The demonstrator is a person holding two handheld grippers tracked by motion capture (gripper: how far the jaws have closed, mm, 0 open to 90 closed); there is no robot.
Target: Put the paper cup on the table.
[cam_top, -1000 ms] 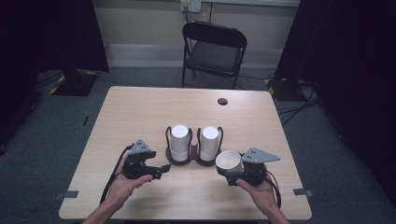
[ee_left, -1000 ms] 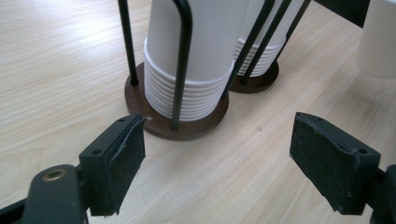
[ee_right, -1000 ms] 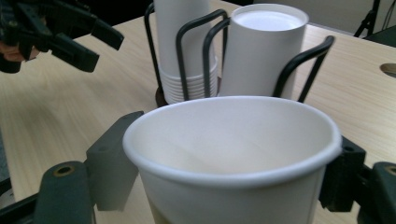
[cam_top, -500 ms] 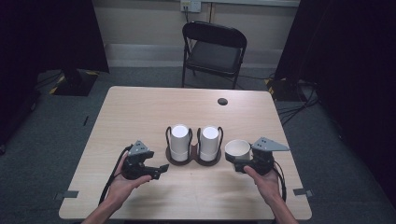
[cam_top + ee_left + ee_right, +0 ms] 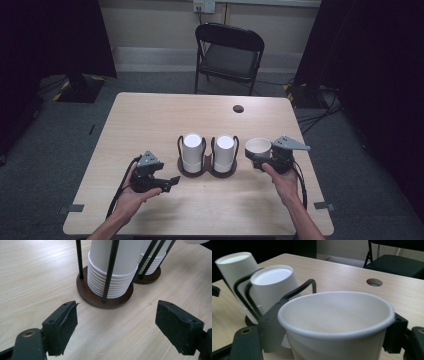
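Your right claw (image 5: 261,156) is clenched on a single white paper cup (image 5: 258,146), pads pressing its wall just under the rim. The cup stands upright, mouth up, held just to the right of the cup rack (image 5: 208,169) near the middle of the table (image 5: 150,115). In the right claw view the cup (image 5: 337,315) sits between the jaws, and the two stacks of upturned cups (image 5: 272,287) in the wire rack lie beyond and to the left of it. The nearer stack (image 5: 224,152) is just beside the held cup, apart from it. The cup's long axis runs straight up and down, matching the stacks.

Your left claw (image 5: 172,181) rests on the table left of the rack, released, with nothing between its jaws; its own view faces the rack's brown base (image 5: 107,301).

Compared with a second ago, the right hand has carried the cup away from you and slightly rightward, alongside the rack. The left hand has stayed where it was.
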